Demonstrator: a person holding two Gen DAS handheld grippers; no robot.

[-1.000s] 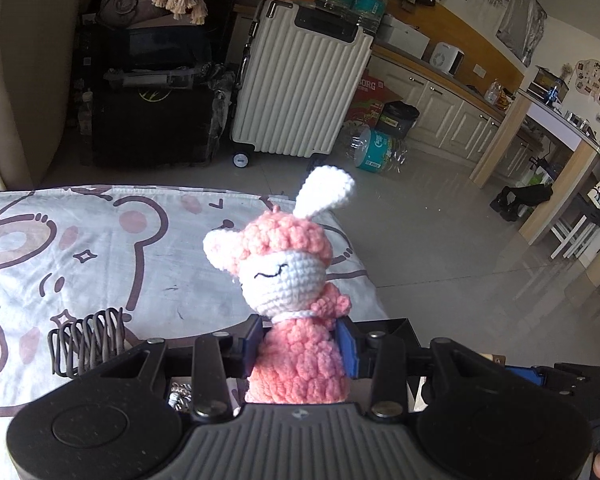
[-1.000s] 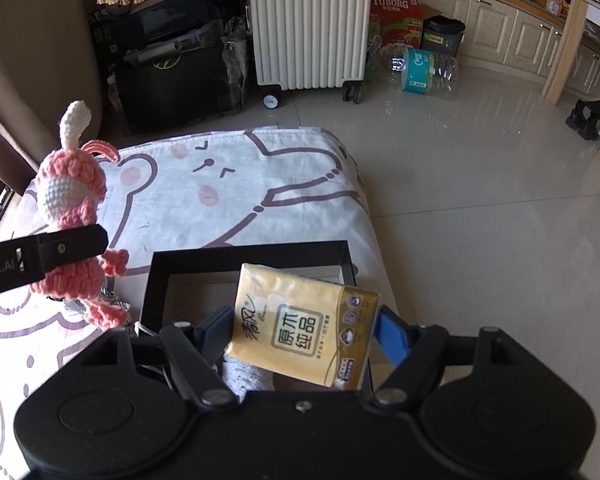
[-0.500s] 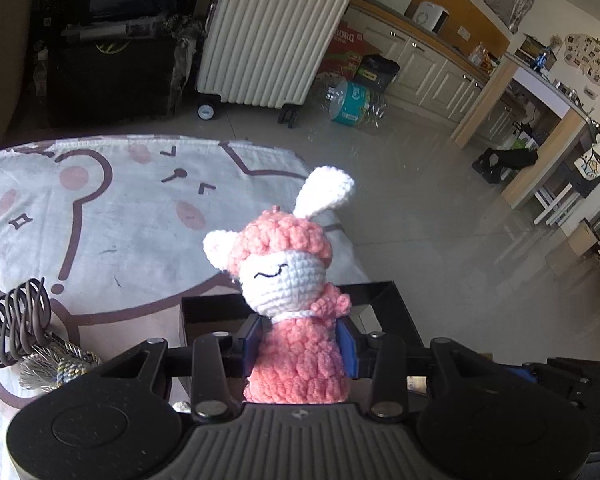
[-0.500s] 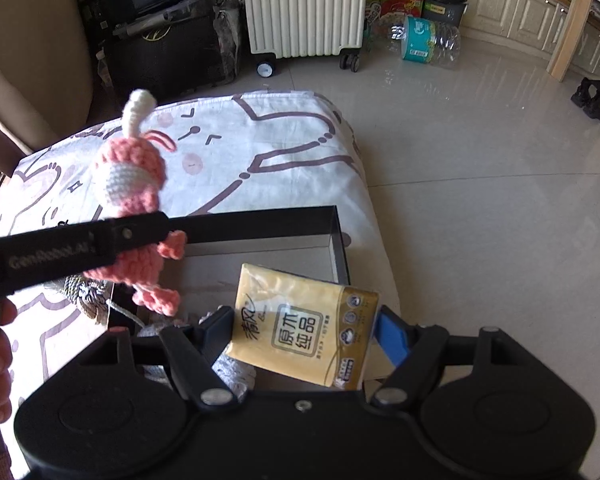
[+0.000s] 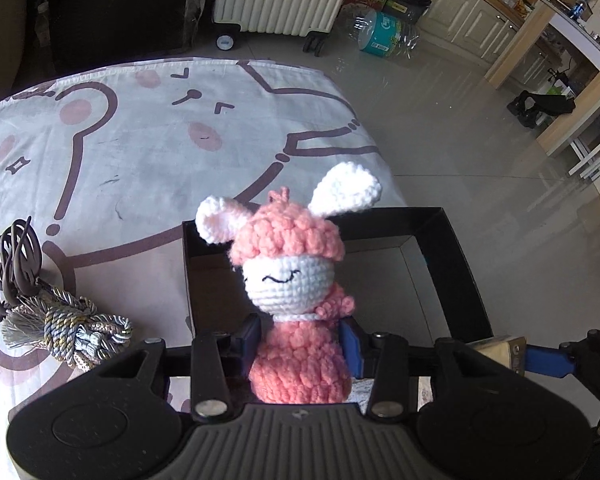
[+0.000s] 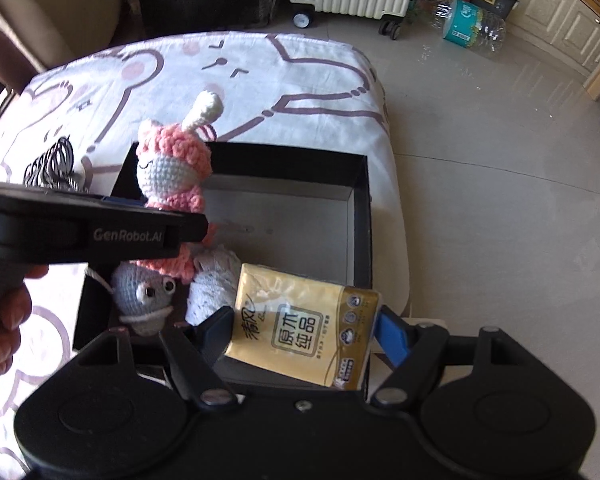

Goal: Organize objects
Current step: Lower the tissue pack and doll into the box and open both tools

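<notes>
Over the black box (image 6: 362, 200), the crochet bunny (image 5: 296, 300) has been lowered, left claw (image 5: 300, 340) loosening around it; the tissue pack (image 6: 304, 336) is clenched by the right claw (image 6: 304, 340).

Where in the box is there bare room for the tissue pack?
The box floor is bare along its far and right walls. Its near-left corner is crowded: grey crochet toy, white crochet piece, and the pink bunny above them.

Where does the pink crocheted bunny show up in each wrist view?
Left wrist: bunny at centre, upright between the left claw's fingers, above the black box.
Right wrist: bunny left of centre, above the left claw's black arm, over the box's left side.
Shared landmark: the black box on the bear-print cloth.
</notes>
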